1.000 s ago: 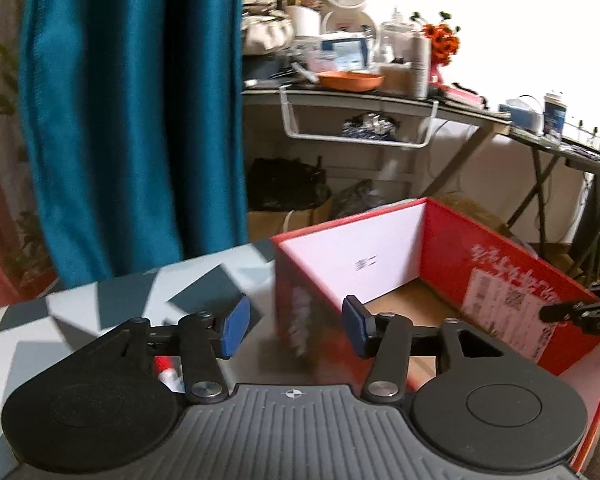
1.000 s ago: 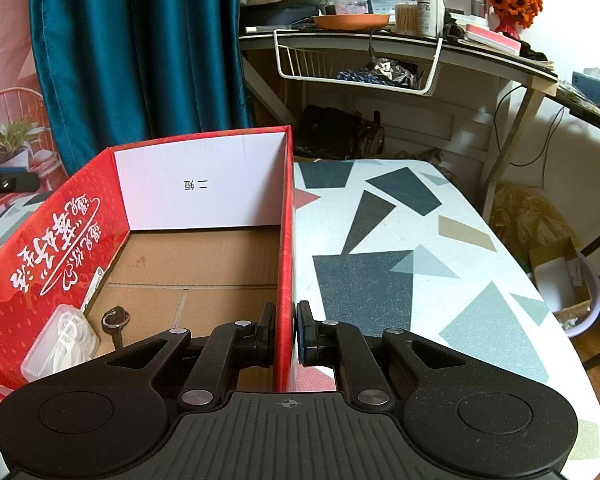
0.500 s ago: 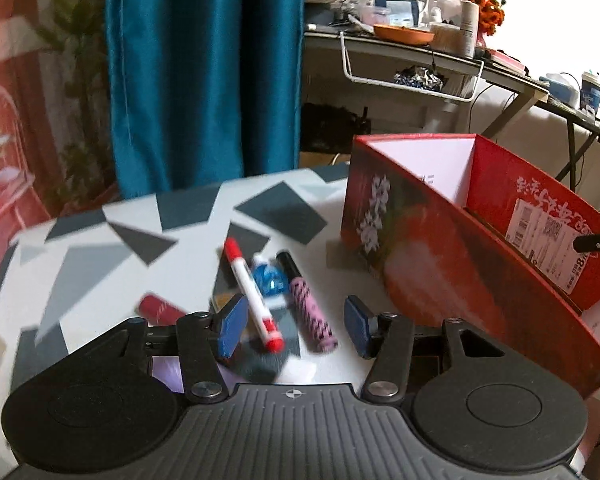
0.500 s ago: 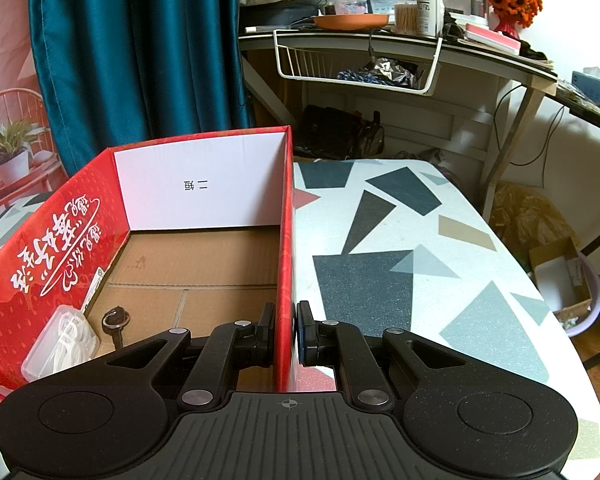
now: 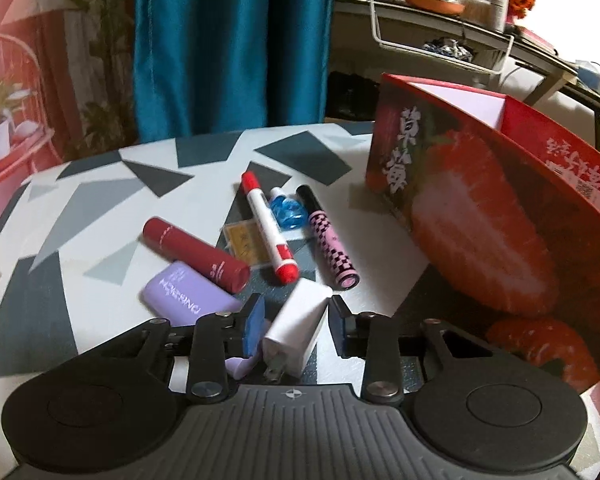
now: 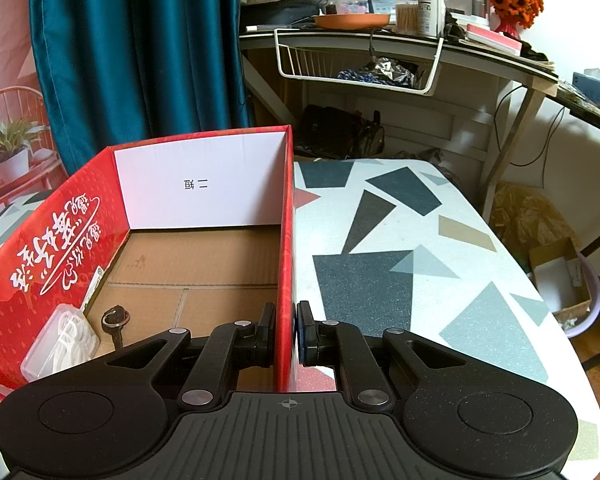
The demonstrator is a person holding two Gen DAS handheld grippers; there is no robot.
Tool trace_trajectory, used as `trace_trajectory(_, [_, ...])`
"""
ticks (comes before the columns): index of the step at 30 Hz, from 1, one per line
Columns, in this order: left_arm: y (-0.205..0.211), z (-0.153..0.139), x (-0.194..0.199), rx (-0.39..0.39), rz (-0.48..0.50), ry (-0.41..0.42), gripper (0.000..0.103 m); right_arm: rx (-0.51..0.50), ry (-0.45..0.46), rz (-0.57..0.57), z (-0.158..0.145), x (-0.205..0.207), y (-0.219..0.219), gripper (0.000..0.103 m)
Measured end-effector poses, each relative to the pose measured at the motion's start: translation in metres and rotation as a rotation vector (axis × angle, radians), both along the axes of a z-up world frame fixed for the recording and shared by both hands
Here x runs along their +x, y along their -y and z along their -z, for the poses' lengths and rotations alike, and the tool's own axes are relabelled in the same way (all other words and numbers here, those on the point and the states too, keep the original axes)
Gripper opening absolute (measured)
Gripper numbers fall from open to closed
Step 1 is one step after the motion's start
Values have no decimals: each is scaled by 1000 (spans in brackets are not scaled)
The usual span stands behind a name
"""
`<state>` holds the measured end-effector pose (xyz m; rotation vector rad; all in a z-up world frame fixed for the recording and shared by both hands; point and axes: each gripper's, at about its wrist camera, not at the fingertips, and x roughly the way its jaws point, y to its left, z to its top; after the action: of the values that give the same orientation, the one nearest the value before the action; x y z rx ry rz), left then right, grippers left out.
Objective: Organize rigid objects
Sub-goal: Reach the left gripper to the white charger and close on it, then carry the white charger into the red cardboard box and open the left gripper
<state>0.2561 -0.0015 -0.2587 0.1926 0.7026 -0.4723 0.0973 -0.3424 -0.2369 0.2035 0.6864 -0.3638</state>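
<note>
Change noted: a second ago the left claw (image 5: 296, 326) looked over the rim of the red box (image 5: 480, 216) with nothing between its pads; half a second ago it was swinging toward the loose items. It has now dropped low over the bench (image 5: 100, 216), and the white charger plug (image 5: 298, 328) sits between its blue pads (no contact visible on either side). The claw stands released, not yet gripping.

Judgement: one delivery appears complete and the next pick is about to begin, the plug being the likely target.

Remaining items lie in a cluster from 10 to 12 o'clock of the plug: lilac case (image 5: 188, 294), dark red tube (image 5: 196, 248), red-capped marker (image 5: 268, 228), blue bottle (image 5: 288, 210), pink checked pen (image 5: 332, 240), yellow card (image 5: 246, 240). The box stands at 2 o'clock of the claw.

The right claw (image 6: 286, 334) has not moved. It is clenched on the box's right wall (image 6: 286, 240), one pad inside, one outside, steadying it. Already in the box at 9 o'clock: a clear plastic case (image 6: 62, 346) and a key (image 6: 116, 320).

Left claw pose: low, pitched down and forward, pads straddling the plug.
</note>
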Motion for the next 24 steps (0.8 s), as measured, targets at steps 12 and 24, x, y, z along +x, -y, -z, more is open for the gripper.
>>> trace_trajectory(12, [13,8,-12,-36,45,-55,34,-1,-1,0,0,0,0,10])
trace_trajectory(24, [28,19,-11,-39,-129,-43,31,-3,-3,-1,0,0,0,10])
